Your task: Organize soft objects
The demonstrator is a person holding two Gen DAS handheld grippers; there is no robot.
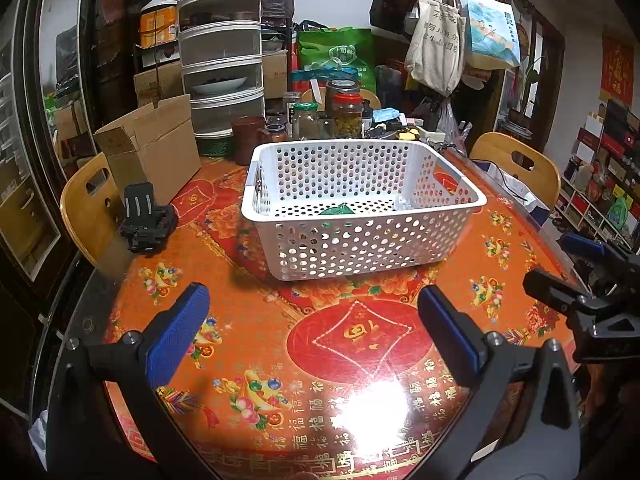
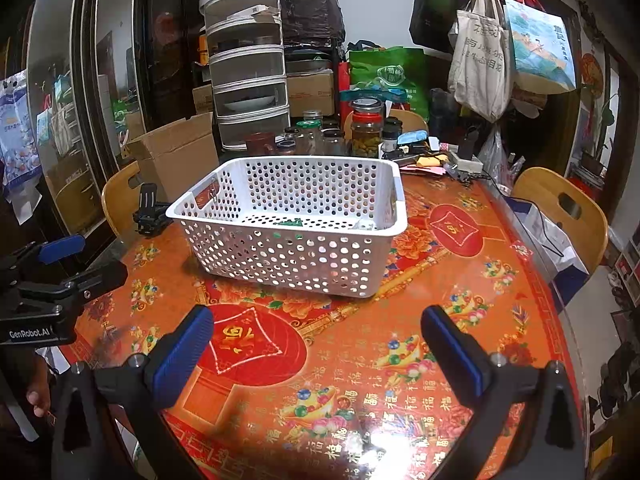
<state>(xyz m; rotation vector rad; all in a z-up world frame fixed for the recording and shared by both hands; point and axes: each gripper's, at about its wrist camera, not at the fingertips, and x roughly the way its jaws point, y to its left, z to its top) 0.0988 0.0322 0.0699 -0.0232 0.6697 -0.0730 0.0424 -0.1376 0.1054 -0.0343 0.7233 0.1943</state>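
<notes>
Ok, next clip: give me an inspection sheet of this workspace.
Surface: round table, red-orange festive cloth, lamp glare near front edge.
Job's things: white perforated basket, a green item and a pale one inside; no soft objects outside it.
Clutter: cardboard box, jars, black clamp mount.
Grippers: left gripper and right gripper open, empty.
Cables: black cable at right edge.
Surroundings: wooden chairs, hanging tote bags, stacked food covers.
</notes>
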